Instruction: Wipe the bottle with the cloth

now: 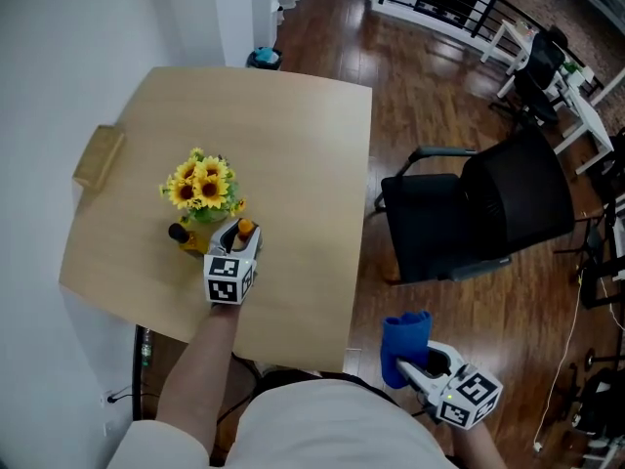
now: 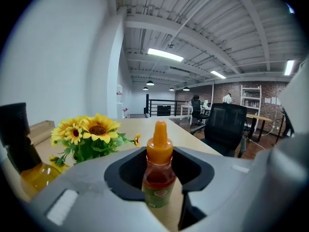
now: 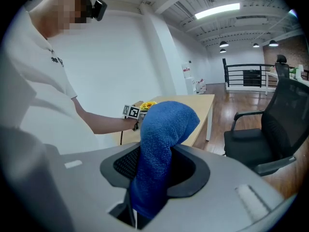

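A small bottle [image 1: 244, 230] with an orange nozzle cap and reddish liquid stands upright between the jaws of my left gripper [image 1: 237, 236], which is shut on it just above the wooden table [image 1: 293, 135]. The left gripper view shows the bottle [image 2: 158, 170] centred in the left gripper [image 2: 161, 199]. My right gripper [image 1: 415, 367] is off the table, low beside the person's body, shut on a blue cloth [image 1: 404, 344]. In the right gripper view the cloth [image 3: 161, 144] stands up out of the right gripper [image 3: 145, 199] and folds over.
A bunch of sunflowers [image 1: 202, 189] stands just beyond the held bottle. A black-capped bottle of yellow liquid [image 1: 182, 234] is to its left. A wooden block [image 1: 98, 156] lies at the table's left edge. A black office chair [image 1: 479, 213] stands right of the table.
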A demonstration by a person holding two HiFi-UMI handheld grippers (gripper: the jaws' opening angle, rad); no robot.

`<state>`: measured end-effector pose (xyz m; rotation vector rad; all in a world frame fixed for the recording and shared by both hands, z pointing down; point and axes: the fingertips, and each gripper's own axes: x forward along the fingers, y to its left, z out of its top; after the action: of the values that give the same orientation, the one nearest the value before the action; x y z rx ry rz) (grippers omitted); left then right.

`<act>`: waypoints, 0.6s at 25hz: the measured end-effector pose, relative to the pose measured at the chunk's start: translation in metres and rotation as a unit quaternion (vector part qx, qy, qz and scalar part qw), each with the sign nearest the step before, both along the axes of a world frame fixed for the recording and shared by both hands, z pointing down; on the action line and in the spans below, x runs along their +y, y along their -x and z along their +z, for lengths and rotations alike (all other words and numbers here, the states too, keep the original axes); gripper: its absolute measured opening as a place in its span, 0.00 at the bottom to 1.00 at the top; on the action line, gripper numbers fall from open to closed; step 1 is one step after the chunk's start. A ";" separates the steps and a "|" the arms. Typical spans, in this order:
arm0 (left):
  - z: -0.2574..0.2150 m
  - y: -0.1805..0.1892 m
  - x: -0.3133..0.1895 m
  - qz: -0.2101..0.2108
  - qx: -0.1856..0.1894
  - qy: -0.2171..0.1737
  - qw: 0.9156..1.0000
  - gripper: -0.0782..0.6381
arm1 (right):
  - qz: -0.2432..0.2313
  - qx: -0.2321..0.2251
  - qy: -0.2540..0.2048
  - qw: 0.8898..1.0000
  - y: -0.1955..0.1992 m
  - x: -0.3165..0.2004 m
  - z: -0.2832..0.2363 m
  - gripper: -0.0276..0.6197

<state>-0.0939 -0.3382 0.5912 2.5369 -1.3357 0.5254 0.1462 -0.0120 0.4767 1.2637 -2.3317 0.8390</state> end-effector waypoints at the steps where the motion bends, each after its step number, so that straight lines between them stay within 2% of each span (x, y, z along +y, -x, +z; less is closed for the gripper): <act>1: 0.001 0.000 0.000 0.001 -0.001 -0.003 1.000 0.34 | -0.001 0.000 0.001 1.000 0.000 0.000 0.001 0.29; 6: 0.003 0.000 -0.002 -0.001 -0.006 -0.010 1.000 0.35 | -0.019 0.000 -0.002 1.000 -0.003 -0.007 0.004 0.29; 8: 0.000 0.002 -0.002 -0.008 -0.012 -0.011 1.000 0.39 | -0.030 -0.001 -0.007 1.000 -0.004 -0.010 0.003 0.29; 10: -0.006 0.007 0.002 -0.020 -0.018 -0.014 1.000 0.42 | -0.047 -0.001 -0.015 0.999 -0.005 -0.014 0.002 0.29; 15: -0.032 0.019 0.038 -0.042 -0.028 -0.028 0.998 0.42 | -0.103 -0.013 -0.040 0.994 -0.001 -0.027 0.002 0.29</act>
<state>-0.1132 -0.3006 0.5592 2.5140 -1.4895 0.5551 0.1475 -0.0388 0.4788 1.0239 -2.4865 0.7057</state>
